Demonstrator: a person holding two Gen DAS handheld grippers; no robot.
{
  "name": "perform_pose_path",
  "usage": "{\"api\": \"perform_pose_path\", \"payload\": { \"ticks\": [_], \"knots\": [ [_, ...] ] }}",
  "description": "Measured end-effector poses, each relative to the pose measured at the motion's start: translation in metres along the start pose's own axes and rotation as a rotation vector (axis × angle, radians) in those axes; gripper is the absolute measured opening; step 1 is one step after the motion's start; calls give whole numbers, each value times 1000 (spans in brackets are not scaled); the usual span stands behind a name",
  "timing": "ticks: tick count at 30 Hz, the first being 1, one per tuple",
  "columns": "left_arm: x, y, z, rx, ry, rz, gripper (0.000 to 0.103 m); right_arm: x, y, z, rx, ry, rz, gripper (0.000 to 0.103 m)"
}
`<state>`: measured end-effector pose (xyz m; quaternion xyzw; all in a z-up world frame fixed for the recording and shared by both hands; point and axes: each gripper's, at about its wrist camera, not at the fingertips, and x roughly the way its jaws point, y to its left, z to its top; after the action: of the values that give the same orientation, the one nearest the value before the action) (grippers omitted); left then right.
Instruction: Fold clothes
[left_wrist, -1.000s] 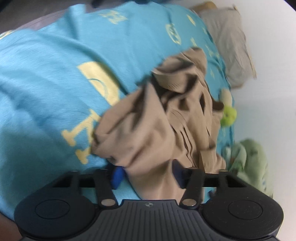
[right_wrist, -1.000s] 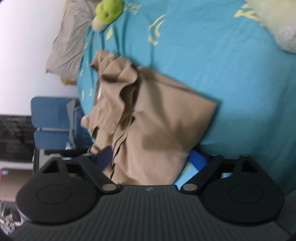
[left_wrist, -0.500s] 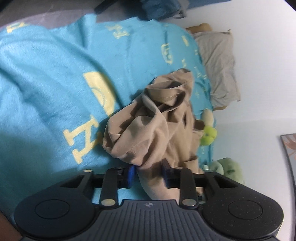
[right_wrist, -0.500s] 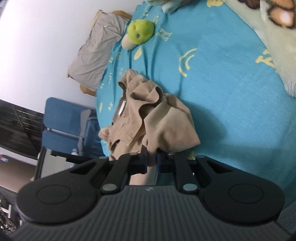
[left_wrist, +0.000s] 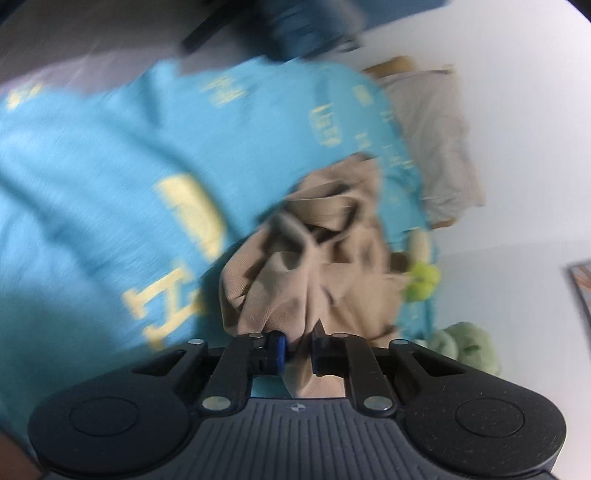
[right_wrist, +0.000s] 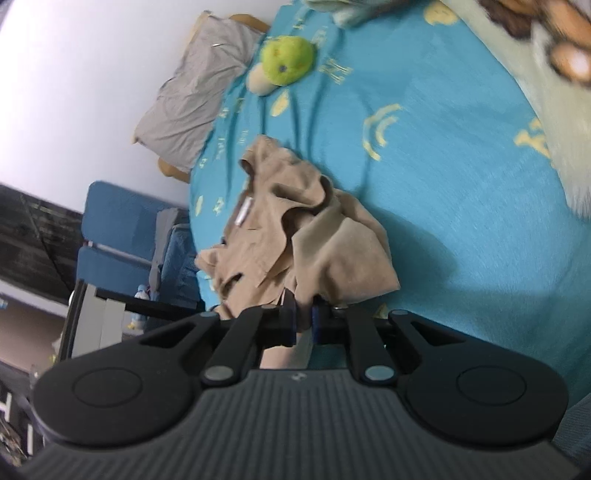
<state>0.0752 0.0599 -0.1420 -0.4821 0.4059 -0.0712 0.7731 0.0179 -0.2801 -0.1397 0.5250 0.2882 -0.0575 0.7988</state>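
Observation:
A crumpled tan garment (left_wrist: 325, 266) hangs bunched over the blue bedspread (left_wrist: 110, 177); it also shows in the right wrist view (right_wrist: 295, 236). My left gripper (left_wrist: 297, 350) is shut on one edge of the tan garment. My right gripper (right_wrist: 303, 325) is shut on another edge of it. Both hold the cloth lifted, and its far end trails toward the bed. The left wrist view is blurred by motion.
A grey pillow (right_wrist: 195, 92) lies at the head of the bed against the white wall. A green plush toy (right_wrist: 284, 62) sits near it. A second green plush (left_wrist: 465, 343) and a furry blanket (right_wrist: 554, 92) lie on the bed. A blue chair (right_wrist: 122, 236) stands beside the bed.
Both grippers have closed on the tan garment and lifted it away from the bedspread. The cloth now hangs in a tighter bunch and the bed looks farther off.

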Motion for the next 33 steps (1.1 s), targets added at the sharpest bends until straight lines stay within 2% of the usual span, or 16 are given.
{"api": "perform_pose_path", "payload": {
  "ticks": [3, 8, 14, 17, 19, 23, 33],
  "knots": [
    [-17, -24, -3, 40, -8, -56, 9, -18, 15, 9, -38, -30, 24, 10],
    [-66, -52, -22, 110, -46, -81, 8, -57, 29, 6, -82, -52, 58, 10],
    [-152, -57, -57, 131, -52, -62, 8, -118, 21, -25, -86, -39, 64, 10],
    [-176, -57, -70, 132, -50, -51, 8, -144, 20, -40, -101, -38, 47, 10],
    [-181, -58, -69, 135, -52, -44, 8, -145, 24, -40, -116, -46, 44, 11],
    [-162, -68, -52, 164, -74, -38, 9, -126, 37, -29, -140, -49, 37, 11],
    [-47, -101, 32, 163, -49, 84, 10, 1, 75, 32, -147, 31, -53, 11]
  ]
}}
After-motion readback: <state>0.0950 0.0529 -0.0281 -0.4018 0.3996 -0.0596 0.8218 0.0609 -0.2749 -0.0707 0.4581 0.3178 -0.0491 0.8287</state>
